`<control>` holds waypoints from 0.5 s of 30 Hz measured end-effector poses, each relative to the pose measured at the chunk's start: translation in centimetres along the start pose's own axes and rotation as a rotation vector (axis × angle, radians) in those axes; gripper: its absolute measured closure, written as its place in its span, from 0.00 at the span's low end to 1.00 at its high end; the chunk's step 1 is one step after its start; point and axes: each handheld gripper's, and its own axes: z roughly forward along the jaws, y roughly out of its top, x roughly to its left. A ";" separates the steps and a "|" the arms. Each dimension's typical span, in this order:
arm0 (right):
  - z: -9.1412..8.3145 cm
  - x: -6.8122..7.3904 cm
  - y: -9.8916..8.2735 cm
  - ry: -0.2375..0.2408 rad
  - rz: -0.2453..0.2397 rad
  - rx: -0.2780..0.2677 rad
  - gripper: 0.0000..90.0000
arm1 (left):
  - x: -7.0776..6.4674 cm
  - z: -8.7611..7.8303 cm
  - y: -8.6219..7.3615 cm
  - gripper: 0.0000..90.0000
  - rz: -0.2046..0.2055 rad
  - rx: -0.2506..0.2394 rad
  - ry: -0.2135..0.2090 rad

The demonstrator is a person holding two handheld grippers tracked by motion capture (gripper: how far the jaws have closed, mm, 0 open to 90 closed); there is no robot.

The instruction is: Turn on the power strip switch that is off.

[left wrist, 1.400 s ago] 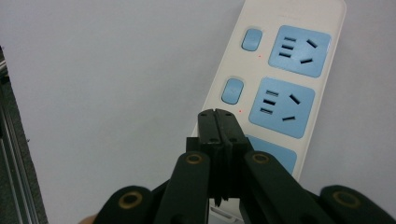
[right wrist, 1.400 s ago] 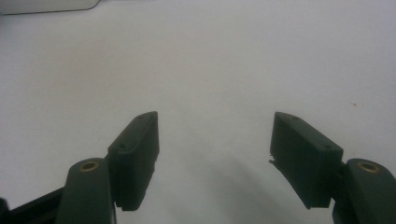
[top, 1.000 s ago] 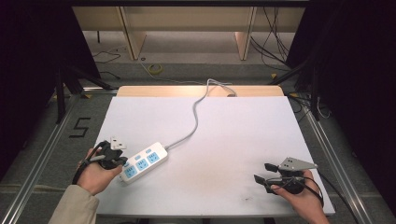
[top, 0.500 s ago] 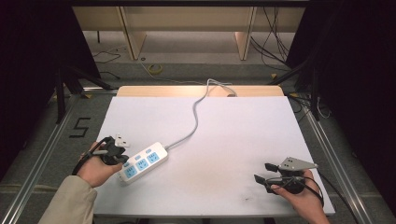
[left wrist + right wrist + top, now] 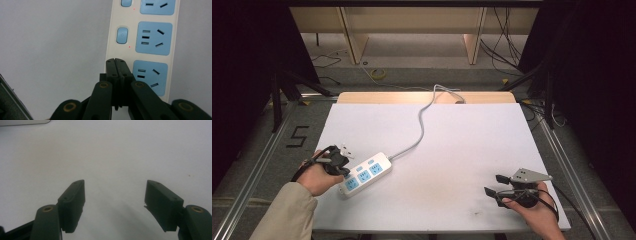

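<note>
White power strip (image 5: 364, 174) lies at the lower left of the table (image 5: 472, 140), its cord trailing toward the upper edge. Left gripper (image 5: 116, 65), jaws pressed together, sits over the nearest switch, likely to press it. Right gripper (image 5: 498, 186) rests with jaws wide, empty, at lower right.

White power strip (image 5: 364, 174) flat on table (image 5: 462, 150)

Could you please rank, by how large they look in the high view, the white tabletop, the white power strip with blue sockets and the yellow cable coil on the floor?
1. White tabletop.
2. White power strip with blue sockets.
3. Yellow cable coil, though it lies farther from the camera.
</note>
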 end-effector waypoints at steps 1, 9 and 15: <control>0.0 0.0 0.0 0.000 0.000 0.000 0.37 | 0.0 0.0 0.1 1.00 0.002 0.011 -0.001; 0.0 -0.1 0.0 -0.001 -0.003 -0.001 0.37 | 0.2 0.3 0.5 1.00 0.002 0.039 0.002; 0.0 -0.1 0.0 -0.002 -0.002 0.001 0.37 | 0.2 0.5 0.6 1.00 -0.001 0.053 0.002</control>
